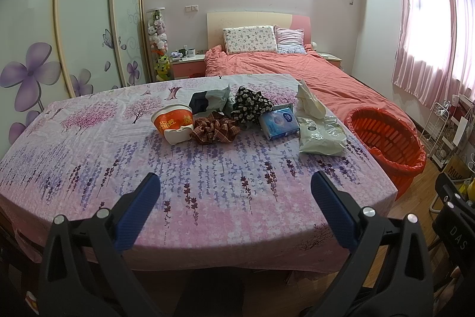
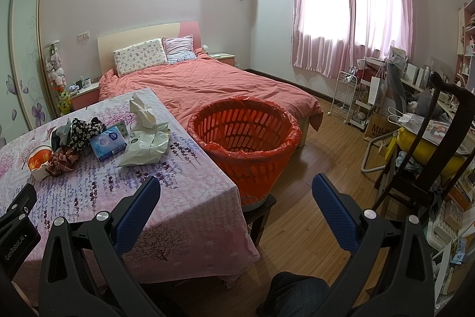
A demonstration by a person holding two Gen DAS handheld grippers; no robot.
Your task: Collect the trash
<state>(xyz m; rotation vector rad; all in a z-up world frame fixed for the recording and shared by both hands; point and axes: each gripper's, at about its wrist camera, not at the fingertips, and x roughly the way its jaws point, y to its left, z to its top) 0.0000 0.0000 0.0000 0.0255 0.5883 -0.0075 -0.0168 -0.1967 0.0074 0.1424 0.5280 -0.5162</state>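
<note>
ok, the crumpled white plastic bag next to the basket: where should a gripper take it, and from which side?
I'd use the right gripper, now open and empty. The white plastic bag lies flat and crumpled at the table edge nearest the orange basket. Come from above and pinch a raised fold near its middle, where the wrinkles stand up; the flat edges give little to grip.

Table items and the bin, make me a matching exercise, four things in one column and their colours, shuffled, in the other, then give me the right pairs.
Things:
1. tissue pack
2. scrunchie
3. laundry-style basket
4. crumpled bag

Colours:
A. orange-red
B. whitish
C. light blue
D. brown plaid

Pairs: 1-C, 2-D, 3-A, 4-B
</note>
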